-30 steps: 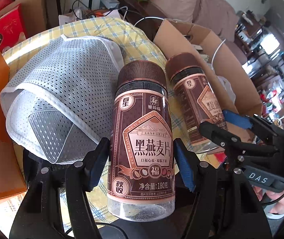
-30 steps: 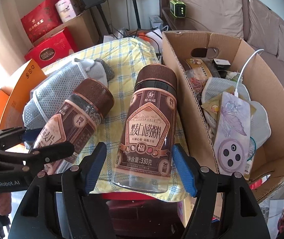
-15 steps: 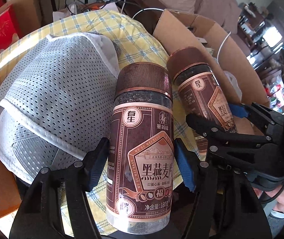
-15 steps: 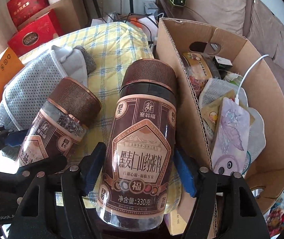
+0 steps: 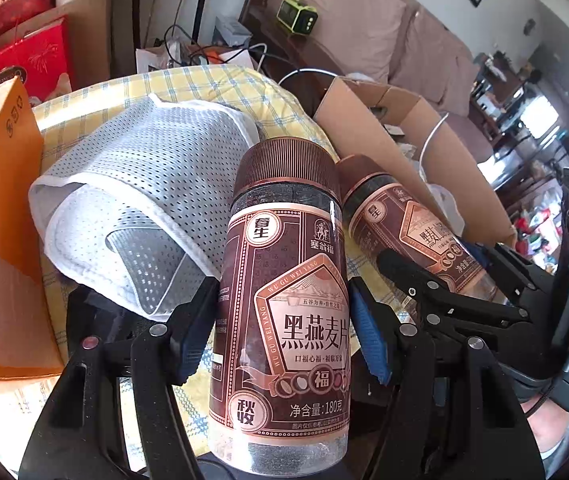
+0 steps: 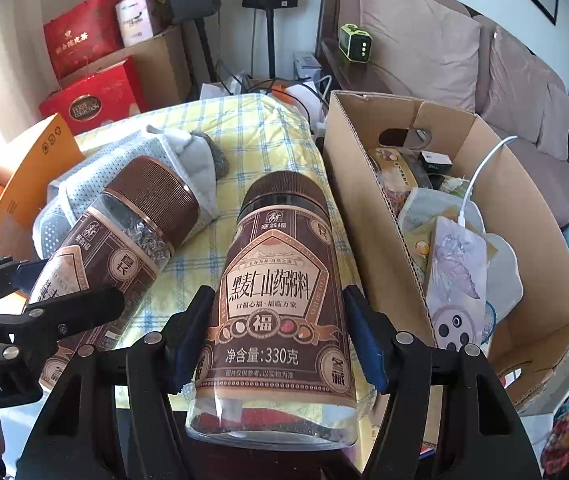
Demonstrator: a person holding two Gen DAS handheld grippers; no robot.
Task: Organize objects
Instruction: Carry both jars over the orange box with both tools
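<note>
My left gripper [image 5: 284,320] is shut on a brown-capped jar of black oat flakes [image 5: 284,240] and holds it tilted over the yellow checked cloth [image 5: 212,88]. The right gripper [image 6: 274,332] has a taller brown-labelled jar [image 6: 280,264] between its blue pads, which press on the jar's sides while the jaws are closing. The two jars hang side by side, a little apart. The left wrist view has the right gripper [image 5: 464,292] and its jar [image 5: 396,224] at the right. The right wrist view has the left gripper [image 6: 44,300] and its jar [image 6: 124,232] at the left.
An open cardboard box [image 6: 364,184] with packets, a white cable and a patterned power bank stands right of the cloth. A grey mesh garment [image 5: 144,184] lies at the left, beside an orange carton [image 5: 0,200]. Red gift boxes, speakers and a sofa stand behind.
Both grippers dipped toward the cloth and then drew back up, each keeping its jar. The jars now sit in view about as they did one second ago.
</note>
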